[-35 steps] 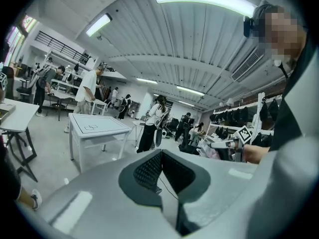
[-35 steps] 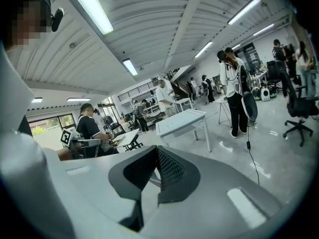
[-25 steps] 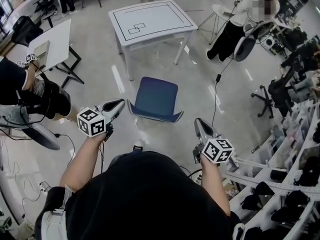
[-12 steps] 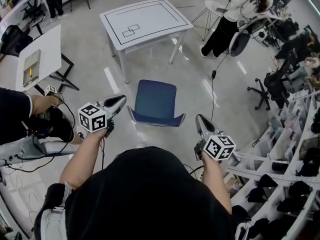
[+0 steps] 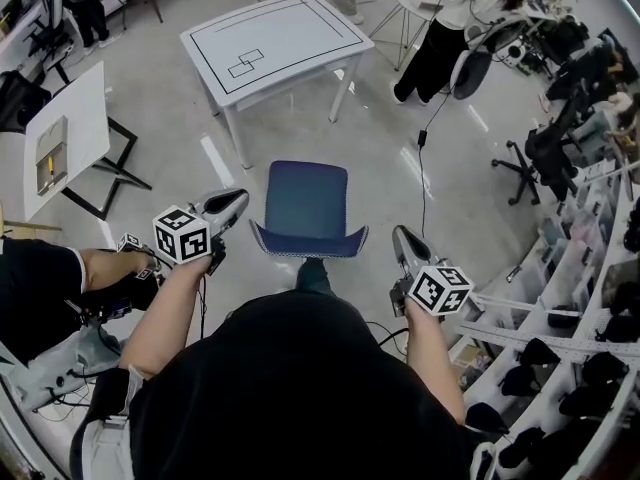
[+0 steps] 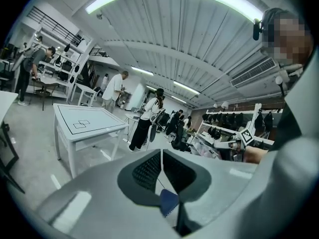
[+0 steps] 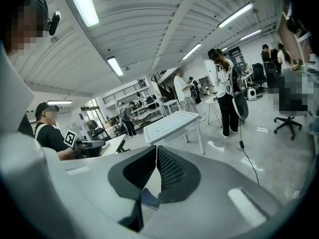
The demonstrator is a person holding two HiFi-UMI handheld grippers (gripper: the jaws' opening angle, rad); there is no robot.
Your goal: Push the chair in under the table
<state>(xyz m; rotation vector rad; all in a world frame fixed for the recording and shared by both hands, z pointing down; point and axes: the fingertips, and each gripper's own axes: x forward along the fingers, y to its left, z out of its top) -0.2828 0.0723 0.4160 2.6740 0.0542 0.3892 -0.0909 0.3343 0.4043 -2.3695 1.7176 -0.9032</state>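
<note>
Chair (image 5: 308,200): blue seat and backrest, standing upright on the grey floor (image 5: 400,118) between the two grippers; the seat is facing the table and the curved backrest edge is lying nearest the person
Table (image 5: 275,36): white, with black rectangles drawn on its top, standing beyond the chair and apart from it; the whole chair is sitting outside the table's near edge
Left gripper (image 5: 236,200): hovering just beside the chair's left rear corner, contact not discernible; its jaws are pressing together tip to tip and gripping nothing, with a scrap of blue chair showing below them in the left gripper view
Right gripper (image 5: 401,234): hovering near the chair's right rear corner, a little apart from it; its jaws are likewise meeting at the tips with nothing between them
Person's leg (image 5: 312,274): dark-clad, showing just behind the middle of the backrest; whether it is touching cannot be told
Second table (image 5: 70,118): white, standing on the floor well left of the chair
Bystander (image 5: 455,23): in a white top, standing beyond the table's right corner
Seated person (image 5: 40,278): in black, sitting at the left edge of the head view
Cable (image 5: 422,168): black, trailing across the floor right of the chair
Shelving (image 5: 590,318): running along the right edge, carrying dark items
</note>
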